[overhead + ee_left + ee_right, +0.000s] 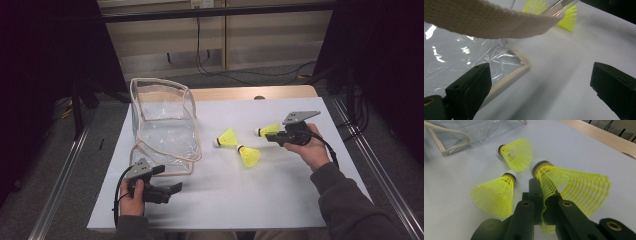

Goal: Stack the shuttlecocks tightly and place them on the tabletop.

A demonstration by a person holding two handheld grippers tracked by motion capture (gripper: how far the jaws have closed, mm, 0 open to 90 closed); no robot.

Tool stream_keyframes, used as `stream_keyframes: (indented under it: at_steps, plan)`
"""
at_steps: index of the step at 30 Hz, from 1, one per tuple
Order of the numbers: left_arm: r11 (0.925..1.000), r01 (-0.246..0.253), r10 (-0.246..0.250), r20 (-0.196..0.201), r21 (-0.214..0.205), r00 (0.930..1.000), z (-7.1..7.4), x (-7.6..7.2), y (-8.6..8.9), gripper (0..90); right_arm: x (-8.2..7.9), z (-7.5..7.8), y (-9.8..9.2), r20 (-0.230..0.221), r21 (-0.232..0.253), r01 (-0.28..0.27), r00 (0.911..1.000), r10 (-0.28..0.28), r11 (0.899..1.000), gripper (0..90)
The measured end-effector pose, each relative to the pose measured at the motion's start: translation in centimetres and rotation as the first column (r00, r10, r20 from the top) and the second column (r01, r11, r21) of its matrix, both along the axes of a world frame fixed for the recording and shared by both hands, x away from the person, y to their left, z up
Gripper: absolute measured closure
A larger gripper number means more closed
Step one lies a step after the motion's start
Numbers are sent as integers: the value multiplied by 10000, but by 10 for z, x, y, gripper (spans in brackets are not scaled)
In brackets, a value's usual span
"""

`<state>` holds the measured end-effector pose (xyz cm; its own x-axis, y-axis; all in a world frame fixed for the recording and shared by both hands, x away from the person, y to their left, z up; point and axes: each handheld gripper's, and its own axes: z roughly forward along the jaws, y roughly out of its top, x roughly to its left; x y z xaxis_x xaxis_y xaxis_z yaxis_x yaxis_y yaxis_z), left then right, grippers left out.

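white tabletop (280,185); pinched shuttlecock (574,186) looks neon yellow, its mesh skirt seemingly crumpled.

In my right gripper (541,202), black with brass-coloured rivets, sits a neon-yellow shuttlecock (574,187) with a net-patterned skirt and a white cork ringed in black. Two more yellow shuttlecocks, one (517,153) at twelve o'clock from my jaws and one (495,195) at ten o'clock, carry the same mesh and white tips. My left gripper (539,82) is black too. At its eleven o'clock is a clear plastic bag (456,57) edged in beige woven webbing. The table (260,195) is plain white with a light wood rim.
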<state>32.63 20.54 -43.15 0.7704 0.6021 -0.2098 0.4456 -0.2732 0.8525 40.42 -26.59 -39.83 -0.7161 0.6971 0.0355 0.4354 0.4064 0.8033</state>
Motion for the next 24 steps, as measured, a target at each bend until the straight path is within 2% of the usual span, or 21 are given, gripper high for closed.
stream_keyframes:
  at_steps: [10, 24]
  plan:
    - [10000, 4, -4, -3, 2, 10000, 0, 0, 0, 36, 8, -1, 5, -20, 99, -17, 10000, 17, 9999, 876]
    - [10000, 62, -62, -19, 20, 10000, 0, 0, 0, 36, 15, -1, 11, 88, -154, -118, 9999, 119, 9998, 875]
